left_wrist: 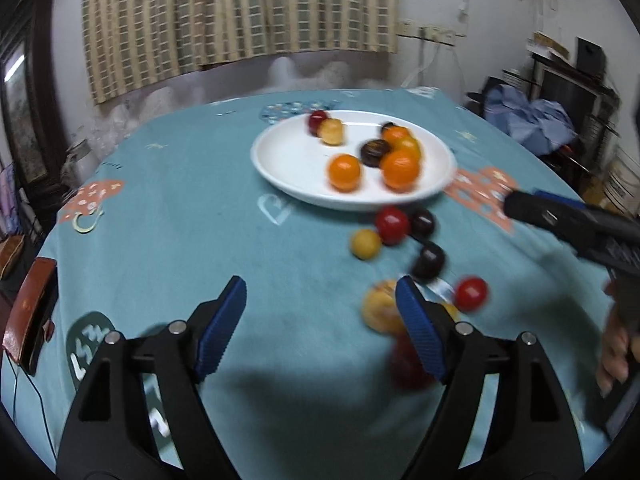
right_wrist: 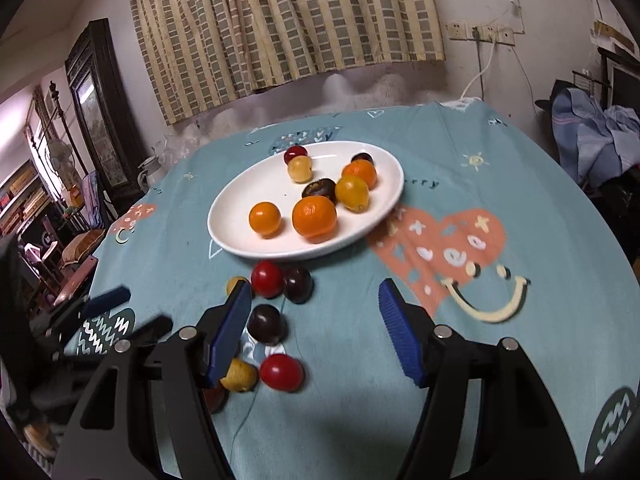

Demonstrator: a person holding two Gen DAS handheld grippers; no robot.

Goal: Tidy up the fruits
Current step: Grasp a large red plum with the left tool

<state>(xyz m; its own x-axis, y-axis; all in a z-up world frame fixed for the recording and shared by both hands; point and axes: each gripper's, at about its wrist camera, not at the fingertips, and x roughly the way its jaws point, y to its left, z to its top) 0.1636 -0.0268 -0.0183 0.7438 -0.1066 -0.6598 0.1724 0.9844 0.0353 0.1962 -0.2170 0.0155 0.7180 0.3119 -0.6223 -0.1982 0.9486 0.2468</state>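
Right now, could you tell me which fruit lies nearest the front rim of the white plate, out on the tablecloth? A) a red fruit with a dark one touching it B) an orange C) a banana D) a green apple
A: just below the white plate, a red fruit lies on the tablecloth with a dark fruit against it; the oranges are all on the plate.

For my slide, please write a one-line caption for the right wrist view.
Open right gripper hovers over loose small fruits beside a white oval plate of fruit.
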